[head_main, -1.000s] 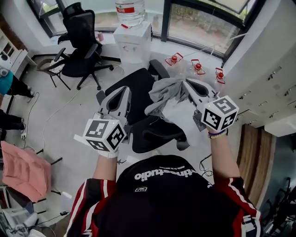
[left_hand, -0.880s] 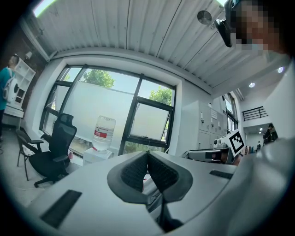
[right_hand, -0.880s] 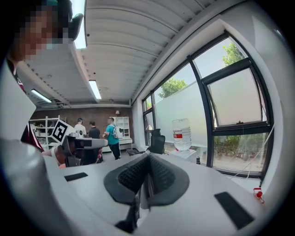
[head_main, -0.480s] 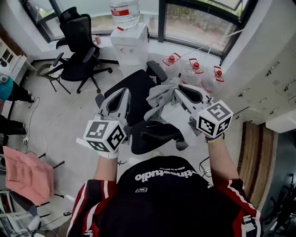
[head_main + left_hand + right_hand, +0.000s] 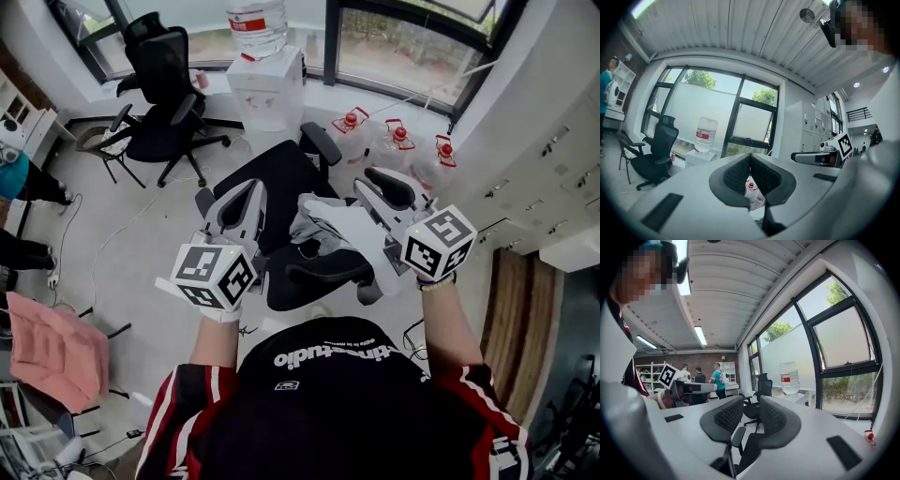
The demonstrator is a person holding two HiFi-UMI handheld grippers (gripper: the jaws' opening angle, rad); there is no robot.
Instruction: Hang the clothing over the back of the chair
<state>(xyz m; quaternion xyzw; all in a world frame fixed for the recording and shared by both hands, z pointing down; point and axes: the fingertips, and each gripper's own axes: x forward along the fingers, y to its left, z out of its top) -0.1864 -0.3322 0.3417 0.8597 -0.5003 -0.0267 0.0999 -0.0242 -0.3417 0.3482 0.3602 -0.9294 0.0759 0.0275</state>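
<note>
A black office chair stands below my hands, its backrest nearest me. The grey clothing lies bunched on top of that backrest, just left of my right gripper. That gripper's jaws are opening and nothing sits between them; through the gap of the right gripper I see the black chair. My left gripper hovers over the seat's left side, apart from the cloth. In its own view the left gripper has its tips together, with nothing held.
A water dispenser stands by the window behind the chair. A second black chair is at the back left. Water jugs with red caps sit on the floor at the right. A pink cushioned seat is near left.
The right gripper's jaws spread and let go of the grey clothing, which dropped from a raised bunch onto the chair's backrest. The left gripper stayed put.
</note>
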